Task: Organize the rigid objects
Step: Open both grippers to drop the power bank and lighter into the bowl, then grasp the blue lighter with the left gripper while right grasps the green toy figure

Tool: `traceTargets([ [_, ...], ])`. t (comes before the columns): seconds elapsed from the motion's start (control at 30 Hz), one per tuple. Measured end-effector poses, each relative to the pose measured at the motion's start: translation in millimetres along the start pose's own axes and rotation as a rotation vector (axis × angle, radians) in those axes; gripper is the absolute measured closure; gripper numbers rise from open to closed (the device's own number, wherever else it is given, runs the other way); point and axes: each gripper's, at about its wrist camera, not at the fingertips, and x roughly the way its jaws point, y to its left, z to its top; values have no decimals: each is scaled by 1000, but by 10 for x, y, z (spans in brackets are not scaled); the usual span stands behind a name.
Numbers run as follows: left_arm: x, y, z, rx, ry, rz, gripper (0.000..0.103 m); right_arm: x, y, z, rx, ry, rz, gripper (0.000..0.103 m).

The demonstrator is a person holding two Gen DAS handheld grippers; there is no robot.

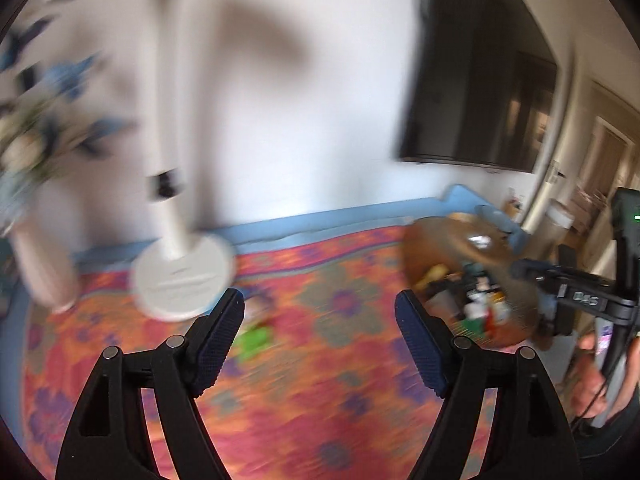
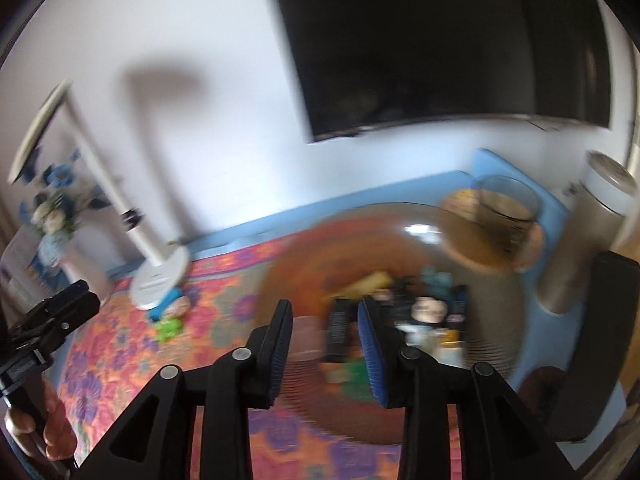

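Both views are blurred by motion. A brown round basket (image 2: pixel 472 292) stands on the flowered mat and holds several small items, among them a dark remote-like object (image 2: pixel 340 328). It also shows in the left wrist view (image 1: pixel 440 248). My right gripper (image 2: pixel 324 320) hovers over the basket's near rim, jaws partly apart with nothing between them. My left gripper (image 1: pixel 320 300) is wide open and empty above the mat, left of the basket. A small green toy (image 1: pixel 254 340) lies on the mat just beyond the left gripper's left finger; it also shows in the right wrist view (image 2: pixel 170 328).
A white lamp base (image 1: pixel 184 276) and a vase of blue flowers (image 1: pixel 36 200) stand at the back left by the wall. A dark TV (image 2: pixel 440 48) hangs above. A clear jar (image 2: pixel 508 208) and a white cylinder (image 2: pixel 592 232) stand behind the basket.
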Motion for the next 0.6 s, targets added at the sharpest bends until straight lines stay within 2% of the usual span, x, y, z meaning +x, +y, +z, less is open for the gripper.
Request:
traceTargets([
  [0.1, -81, 416, -238, -54, 21, 95, 27, 98, 444, -90, -78, 16, 38, 70],
  [0.27, 25, 941, -688, -129, 81, 189, 27, 461, 937, -331, -141, 84, 85, 64],
  [0.47, 271, 1338, -1103, -191, 127, 229, 27, 1052, 1252, -682, -192, 181, 97, 64],
  [0.57, 365, 1380, -1164, -207, 175, 232, 27, 1265, 1296, -853, -207, 216, 106, 64],
  [0.6, 334, 1352, -1167, -194, 154, 235, 27, 1302, 1296, -898, -207, 222, 111, 62],
])
